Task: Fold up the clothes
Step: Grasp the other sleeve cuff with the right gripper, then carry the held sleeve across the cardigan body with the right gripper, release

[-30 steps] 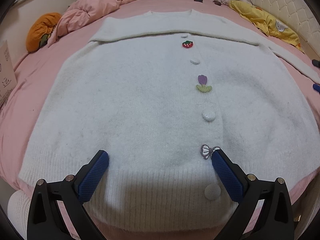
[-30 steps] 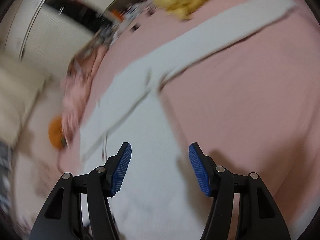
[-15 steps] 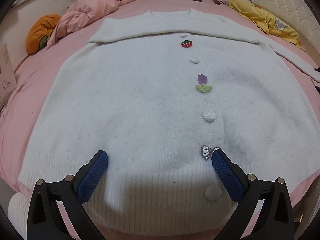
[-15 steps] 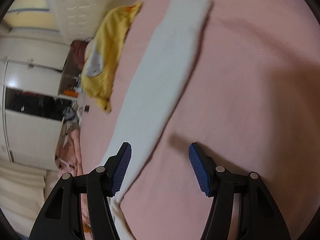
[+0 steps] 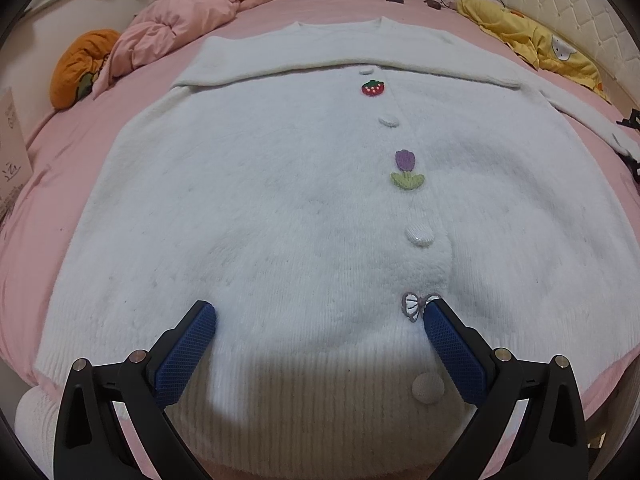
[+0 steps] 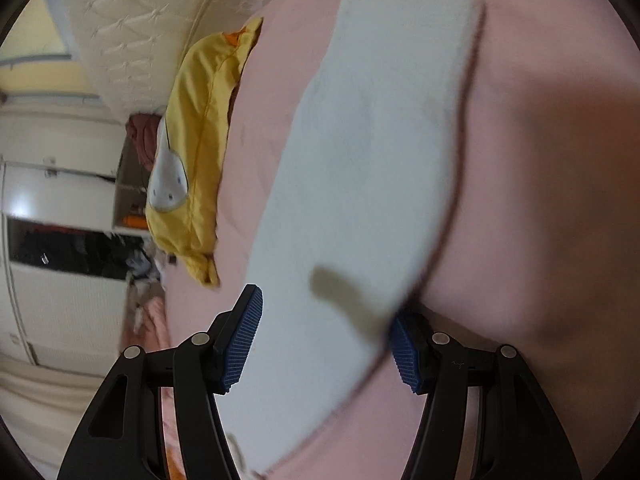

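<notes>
A white fluffy cardigan (image 5: 260,208) lies flat, front up, on the pink bed (image 5: 52,184). Its front carries white buttons, a strawberry patch (image 5: 373,88) and a purple tulip patch (image 5: 406,170). One sleeve is folded across the chest near the collar. My left gripper (image 5: 320,316) is open and empty, hovering over the ribbed hem. The other sleeve (image 6: 360,184) stretches out over the pink sheet in the right wrist view. My right gripper (image 6: 324,332) is open, low over that sleeve, with a finger on either side of it.
A yellow pillow (image 6: 188,184) lies by the quilted headboard (image 5: 560,12). A pink duvet (image 5: 180,28) and an orange cushion (image 5: 76,68) lie at the far left. A cardboard box (image 5: 10,152) stands at the left edge. Clutter lines the far end.
The right gripper has swung from the cardigan body out along the stretched sleeve and come down closer, now straddling it. The left gripper has barely moved.
</notes>
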Demonstrator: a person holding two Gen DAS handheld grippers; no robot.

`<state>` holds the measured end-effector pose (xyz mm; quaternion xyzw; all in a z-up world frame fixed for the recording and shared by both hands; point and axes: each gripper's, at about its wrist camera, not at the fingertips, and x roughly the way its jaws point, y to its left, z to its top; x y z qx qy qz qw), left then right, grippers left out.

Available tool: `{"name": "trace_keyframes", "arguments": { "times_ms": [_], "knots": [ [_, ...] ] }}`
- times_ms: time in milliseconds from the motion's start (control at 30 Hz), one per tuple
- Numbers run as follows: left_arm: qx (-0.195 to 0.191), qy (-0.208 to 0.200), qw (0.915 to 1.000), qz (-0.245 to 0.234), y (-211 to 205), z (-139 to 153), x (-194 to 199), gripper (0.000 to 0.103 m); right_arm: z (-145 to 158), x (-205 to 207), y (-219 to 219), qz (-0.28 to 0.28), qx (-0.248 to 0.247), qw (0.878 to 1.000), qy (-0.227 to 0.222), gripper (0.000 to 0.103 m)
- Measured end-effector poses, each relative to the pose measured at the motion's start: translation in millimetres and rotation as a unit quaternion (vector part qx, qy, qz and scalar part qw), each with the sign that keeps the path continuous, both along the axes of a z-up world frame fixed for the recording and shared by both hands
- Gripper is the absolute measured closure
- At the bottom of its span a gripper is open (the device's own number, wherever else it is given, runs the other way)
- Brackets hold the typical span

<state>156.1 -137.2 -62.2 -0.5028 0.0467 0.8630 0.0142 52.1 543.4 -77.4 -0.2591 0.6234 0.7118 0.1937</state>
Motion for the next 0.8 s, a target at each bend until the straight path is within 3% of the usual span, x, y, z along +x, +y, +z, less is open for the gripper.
{"name": "trace_keyframes", "arguments": {
  "times_ms": [200,267,300,433,600,733,800],
  "knots": [
    [0.000,-0.001,1.0000,0.000,-1,0,-1,0.000,-2,-11,17,-0.005,0.002,1.000,0.021,0.043],
    [0.001,0.000,1.0000,0.002,0,-1,-2,0.000,1,-9,13,-0.008,0.030,1.000,-0.003,0.067],
    [0.001,0.000,1.0000,0.002,0,0,-2,0.000,0,-6,12,-0.010,0.042,0.999,-0.021,0.092],
    [0.005,0.003,1.0000,0.003,-1,-1,-2,0.000,-5,9,9,-0.019,0.050,0.999,-0.005,0.095],
    [0.008,0.008,0.9999,0.003,-1,-1,-2,0.000,36,-9,-8,0.042,0.151,0.987,-0.033,0.095],
    [0.010,0.011,0.9999,0.004,-1,-2,-1,0.000,84,-37,-43,0.107,0.244,0.963,-0.042,0.096],
    [0.013,0.011,0.9998,0.004,-1,-2,-2,0.000,107,-56,-73,0.150,0.293,0.943,-0.049,0.096]
  ]
}}
